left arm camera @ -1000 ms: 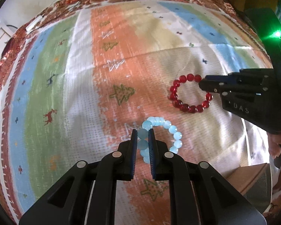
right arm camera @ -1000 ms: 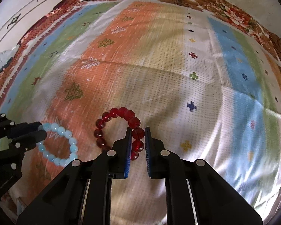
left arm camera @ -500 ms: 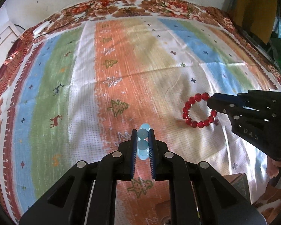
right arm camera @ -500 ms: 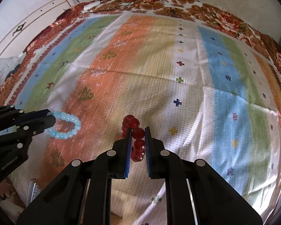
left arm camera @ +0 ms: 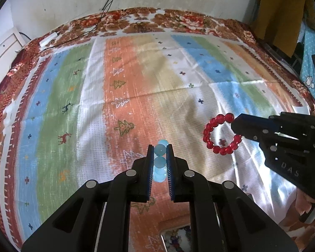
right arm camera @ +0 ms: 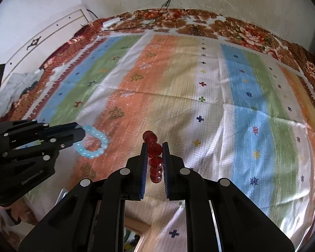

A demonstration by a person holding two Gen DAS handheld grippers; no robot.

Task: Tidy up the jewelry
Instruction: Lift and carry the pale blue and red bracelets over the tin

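Both bracelets lifted off the bedspread.
Left gripper jaws clamped on blue bracelet, right gripper on red bracelet; carry level, avoid swinging.

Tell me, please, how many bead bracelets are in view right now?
2. The light blue bracelet is clamped in the left gripper; the red bracelet is clamped in the right gripper. Both hang above the striped cloth.
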